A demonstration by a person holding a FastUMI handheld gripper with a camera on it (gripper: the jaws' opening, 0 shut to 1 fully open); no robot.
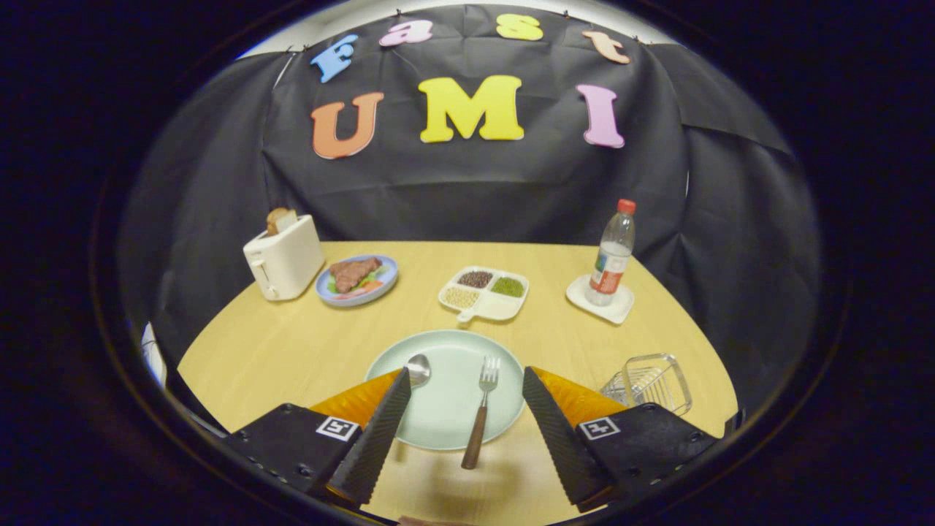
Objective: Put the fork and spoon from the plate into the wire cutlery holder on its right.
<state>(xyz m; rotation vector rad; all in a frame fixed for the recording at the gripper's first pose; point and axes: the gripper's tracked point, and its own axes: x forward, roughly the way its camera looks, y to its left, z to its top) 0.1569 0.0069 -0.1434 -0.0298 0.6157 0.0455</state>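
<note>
Fork (481, 410) between spread hand-held gripper (463, 392) fingers; toaster (284, 257) far.

Hand-held gripper (462, 398): fingers spread wide, holding nothing, above the near part of the plate.
Plate (449, 398): pale green, on the desk (277, 351), between the fingers.
Fork (480, 413): on the plate, wooden handle past the near rim.
Spoon (418, 369): bowl beside the left fingertip.
Wire cutlery holder (650, 383): right of the plate, beyond the right finger.
</note>
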